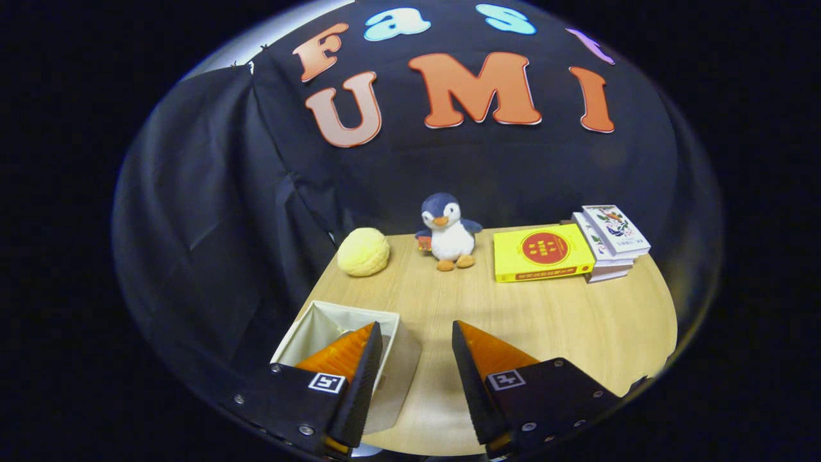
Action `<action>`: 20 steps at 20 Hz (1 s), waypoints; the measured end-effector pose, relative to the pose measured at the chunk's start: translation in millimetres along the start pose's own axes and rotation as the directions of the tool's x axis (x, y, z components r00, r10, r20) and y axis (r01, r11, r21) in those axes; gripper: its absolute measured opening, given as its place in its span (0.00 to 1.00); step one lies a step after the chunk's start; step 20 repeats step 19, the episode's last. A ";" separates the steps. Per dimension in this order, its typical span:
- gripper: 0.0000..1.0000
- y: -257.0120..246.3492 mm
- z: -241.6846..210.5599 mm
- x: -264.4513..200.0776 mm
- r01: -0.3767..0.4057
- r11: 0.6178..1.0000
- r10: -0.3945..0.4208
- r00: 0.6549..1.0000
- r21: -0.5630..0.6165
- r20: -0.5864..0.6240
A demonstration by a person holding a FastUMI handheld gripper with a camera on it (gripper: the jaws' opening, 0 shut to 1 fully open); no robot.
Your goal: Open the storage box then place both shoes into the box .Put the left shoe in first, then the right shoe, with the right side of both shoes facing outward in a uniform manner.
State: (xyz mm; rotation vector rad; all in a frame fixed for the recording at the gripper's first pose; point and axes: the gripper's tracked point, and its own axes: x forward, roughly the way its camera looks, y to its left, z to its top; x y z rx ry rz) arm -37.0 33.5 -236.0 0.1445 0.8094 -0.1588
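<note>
Now the hand-held gripper (415,340) hangs wide and empty above the table (577,321), its left finger over the storage box (321,321).

The gripper (415,359) is built of two orange wedge fingers (494,353) with black ribbed pads, black screwed mounts and square markers.

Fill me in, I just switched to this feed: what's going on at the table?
The gripper hangs open above the near edge of the table, holding nothing. The open box sits under its left finger; I can't make out any shoes in it from here. Beyond the fingers, along the far edge, stand a yellow plush, a toy penguin, a yellow book and a stack of books.
</note>
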 end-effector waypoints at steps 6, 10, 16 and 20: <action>0.81 -59.0 59.3 -42.8 0.018 1.000 -0.021 0.973 0.015 0.232; 0.86 -93.5 97.2 -75.0 0.054 0.999 -0.047 0.916 -0.006 0.399; 0.98 -102.3 129.2 -110.0 0.052 0.997 -0.011 0.822 -0.055 0.570; 0.98 -104.0 140.7 -122.1 0.087 0.993 -0.020 0.777 -0.075 0.629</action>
